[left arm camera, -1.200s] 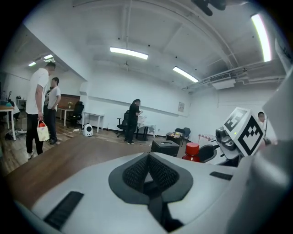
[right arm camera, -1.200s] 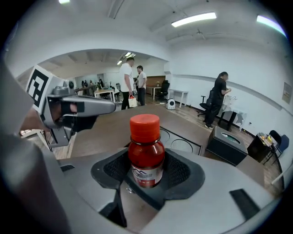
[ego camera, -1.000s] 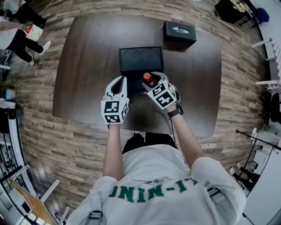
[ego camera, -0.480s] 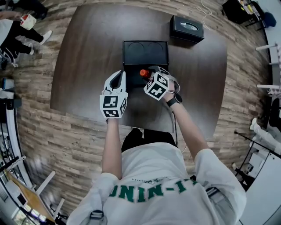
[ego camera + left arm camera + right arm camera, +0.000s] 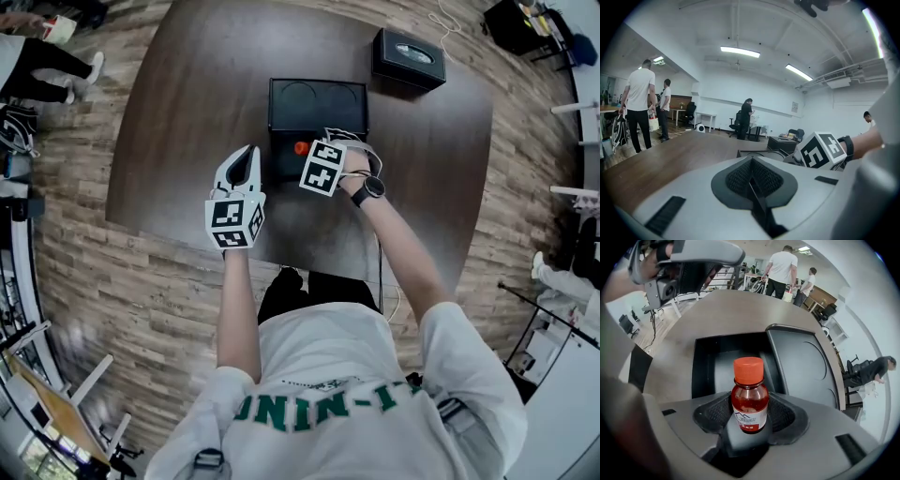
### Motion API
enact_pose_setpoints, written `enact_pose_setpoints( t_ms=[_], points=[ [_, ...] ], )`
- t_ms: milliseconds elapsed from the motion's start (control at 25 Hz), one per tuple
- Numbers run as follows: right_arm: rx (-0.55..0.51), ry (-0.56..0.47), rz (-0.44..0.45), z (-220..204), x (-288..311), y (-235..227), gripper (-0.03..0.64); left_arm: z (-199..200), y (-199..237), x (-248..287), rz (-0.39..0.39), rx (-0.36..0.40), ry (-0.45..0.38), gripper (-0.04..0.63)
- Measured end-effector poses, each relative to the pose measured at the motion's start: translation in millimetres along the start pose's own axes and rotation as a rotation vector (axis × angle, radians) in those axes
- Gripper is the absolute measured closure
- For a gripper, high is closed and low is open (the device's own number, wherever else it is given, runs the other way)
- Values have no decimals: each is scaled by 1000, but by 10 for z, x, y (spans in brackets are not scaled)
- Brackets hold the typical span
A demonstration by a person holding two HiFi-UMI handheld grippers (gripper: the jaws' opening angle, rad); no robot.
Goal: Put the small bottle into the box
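The small bottle [image 5: 750, 401] is amber with an orange cap [image 5: 301, 147] and a white and red label. My right gripper [image 5: 750, 416] is shut on it and points steeply down. It hangs over the open compartment [image 5: 724, 364] of the black box [image 5: 317, 111], whose lid [image 5: 801, 364] lies open on the far side. My left gripper [image 5: 242, 173] hovers left of the box over the table, and it shows in the left gripper view [image 5: 751, 180] with its pads together and nothing between them.
A black tissue box [image 5: 410, 58] stands at the far right of the dark wooden table [image 5: 178, 112]. People stand and walk beyond the table [image 5: 640, 110]. The table's near edge [image 5: 281, 262] runs just in front of the person's body.
My right gripper has rolled and sunk with the bottle, ending over the box's open compartment. My left gripper has drifted slightly left and down.
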State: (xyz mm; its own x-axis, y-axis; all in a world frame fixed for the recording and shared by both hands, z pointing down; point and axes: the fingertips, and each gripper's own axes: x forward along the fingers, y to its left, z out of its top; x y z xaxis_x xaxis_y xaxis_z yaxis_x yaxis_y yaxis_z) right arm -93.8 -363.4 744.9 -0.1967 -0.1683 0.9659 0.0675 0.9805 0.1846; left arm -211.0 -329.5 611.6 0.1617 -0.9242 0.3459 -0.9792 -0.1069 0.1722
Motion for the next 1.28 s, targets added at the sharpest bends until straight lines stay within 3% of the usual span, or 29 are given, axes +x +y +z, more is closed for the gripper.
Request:
enact_pose_setpoints(
  t_ms=[200, 400, 640, 1000, 1280],
  points=[
    [-97, 76, 35, 66, 74, 77, 382, -8, 109, -60, 21, -11, -8, 581],
    [-103, 76, 55, 122, 174, 145, 382, -31, 243, -150, 49, -16, -13, 581],
    [-10, -29, 61, 210, 203, 138, 382, -80, 379, -250, 72, -29, -18, 581],
    [78, -135, -15, 208, 166, 104, 361, -47, 357, -291, 60, -26, -24, 581],
    [263, -266, -50, 190, -160, -25, 353, 73, 140, -257, 22, 0, -32, 581]
  ],
)
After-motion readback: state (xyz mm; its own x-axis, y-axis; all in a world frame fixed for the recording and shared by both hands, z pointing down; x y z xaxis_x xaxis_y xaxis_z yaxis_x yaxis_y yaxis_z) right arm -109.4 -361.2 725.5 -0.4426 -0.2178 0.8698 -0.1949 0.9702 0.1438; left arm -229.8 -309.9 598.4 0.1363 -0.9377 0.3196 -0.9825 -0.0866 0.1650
